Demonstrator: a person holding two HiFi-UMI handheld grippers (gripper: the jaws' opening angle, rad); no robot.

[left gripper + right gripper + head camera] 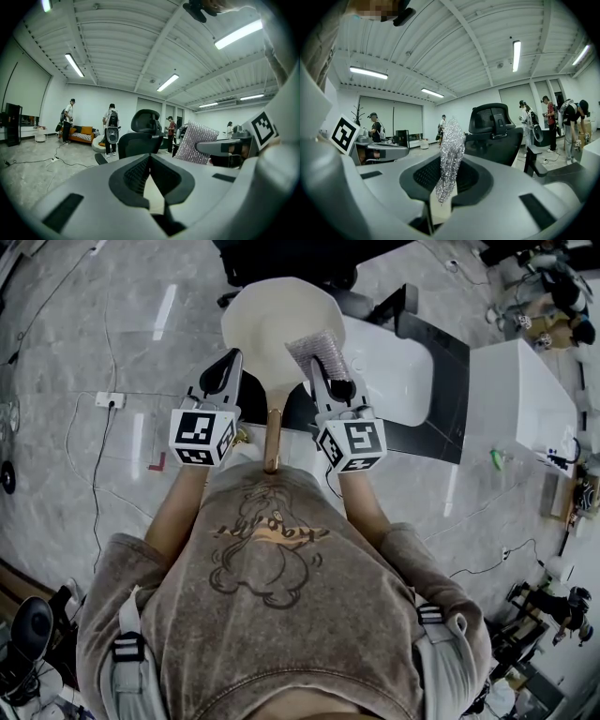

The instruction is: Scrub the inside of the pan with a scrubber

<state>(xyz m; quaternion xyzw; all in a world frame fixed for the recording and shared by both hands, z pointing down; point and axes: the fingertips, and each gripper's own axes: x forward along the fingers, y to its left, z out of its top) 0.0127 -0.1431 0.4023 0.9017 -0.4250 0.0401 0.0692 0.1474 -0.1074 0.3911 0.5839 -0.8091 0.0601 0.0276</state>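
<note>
A cream pan (277, 320) lies in front of me, its brown handle (273, 441) pointing back toward my body. My right gripper (328, 381) is shut on a silvery mesh scrubber (317, 351), which sticks up over the pan's right side. In the right gripper view the scrubber (450, 154) stands upright, pinched between the jaws (444, 190). My left gripper (223, 373) hovers at the pan's left edge. Its jaws (150, 164) are shut with nothing between them. From the left gripper view the scrubber (197, 143) shows to the right.
The pan rests on a black table (441, 409) with a white sheet (398, 381) on it. A black office chair (140, 136) stands beyond the table. A white box (525, 399) is at the right. Cables and a power strip (111, 400) lie on the floor. Several people stand far off.
</note>
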